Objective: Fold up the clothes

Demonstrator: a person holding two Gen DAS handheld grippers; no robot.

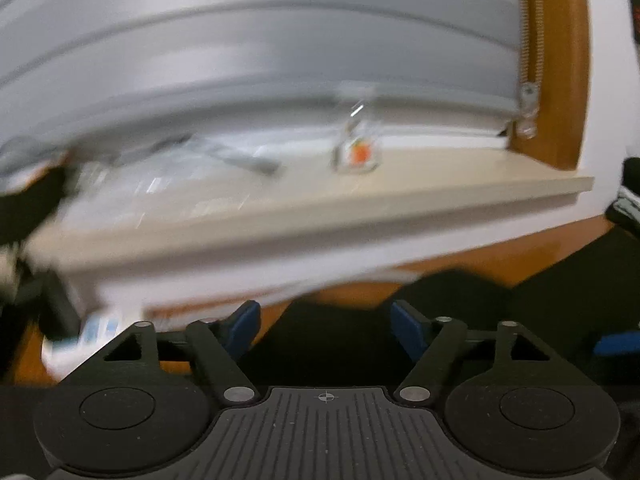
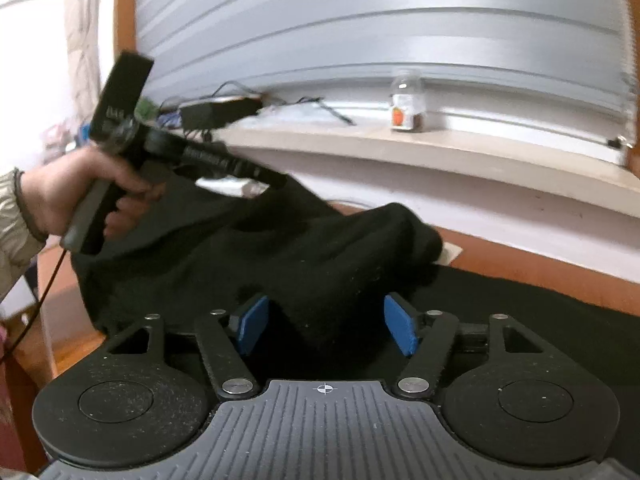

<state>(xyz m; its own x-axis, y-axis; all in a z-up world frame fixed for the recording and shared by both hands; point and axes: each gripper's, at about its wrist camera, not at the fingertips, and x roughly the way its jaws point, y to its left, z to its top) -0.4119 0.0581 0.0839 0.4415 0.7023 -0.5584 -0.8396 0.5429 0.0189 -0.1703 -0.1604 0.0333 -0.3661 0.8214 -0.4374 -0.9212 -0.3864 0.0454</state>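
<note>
A black garment [image 2: 320, 248] lies bunched on the orange wooden table [image 2: 520, 264], humped up toward the wall. My right gripper [image 2: 328, 328] is open just above the cloth's near part. Its blue pads stand well apart and press on nothing. A hand [image 2: 80, 196] holds my left gripper [image 2: 266, 178] over the garment's far left edge. In the blurred left wrist view, that left gripper [image 1: 326, 326] is open. The dark cloth [image 1: 340, 344] lies below and between its pads without being pinched, and the table [image 1: 520, 258] shows beyond.
A pale windowsill [image 2: 480, 156] runs along the wall behind the table, under a grey shutter [image 2: 360, 20]. On it stand a small jar [image 2: 407, 104] with an orange label, a black box [image 2: 216, 114] and loose cables. A white packet [image 1: 92, 332] lies at the table's left.
</note>
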